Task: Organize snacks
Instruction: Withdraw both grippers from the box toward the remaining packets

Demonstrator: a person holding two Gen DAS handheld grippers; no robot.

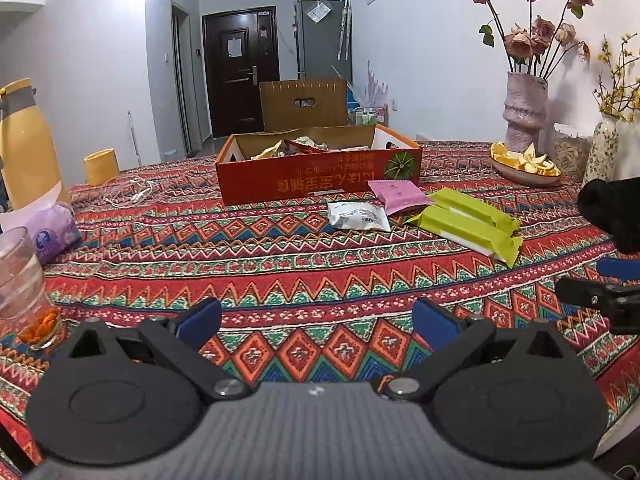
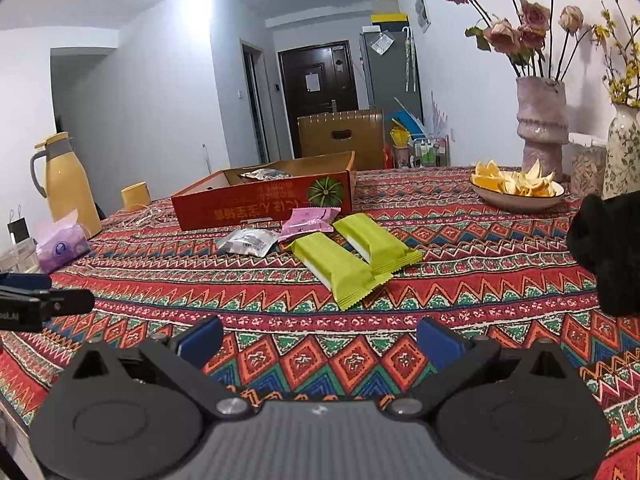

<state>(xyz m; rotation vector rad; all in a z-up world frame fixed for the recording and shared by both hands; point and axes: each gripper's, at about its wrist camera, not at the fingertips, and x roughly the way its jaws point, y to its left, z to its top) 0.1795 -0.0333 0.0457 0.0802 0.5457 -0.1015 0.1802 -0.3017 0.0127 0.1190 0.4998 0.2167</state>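
A red cardboard box (image 1: 320, 178) (image 2: 264, 202) holding several snack packets stands mid-table. In front of it lie a pink packet (image 1: 398, 196) (image 2: 308, 220), a silver-white packet (image 1: 358, 216) (image 2: 248, 242) and two green wafer packs (image 1: 472, 224) (image 2: 352, 256) side by side. My left gripper (image 1: 316, 326) hovers open over bare cloth, well short of the snacks. My right gripper (image 2: 318, 342) is also open and empty, with the green packs just ahead of it. Each gripper's tip shows at the other view's edge.
A yellow thermos (image 2: 70, 188), tissue pack (image 2: 62, 248) and glass (image 1: 24, 288) stand at the left. A bowl of orange peel (image 2: 518, 188) and flower vases (image 2: 542, 120) line the right wall. A black object (image 2: 608, 252) sits at the right edge. Patterned cloth covers the table.
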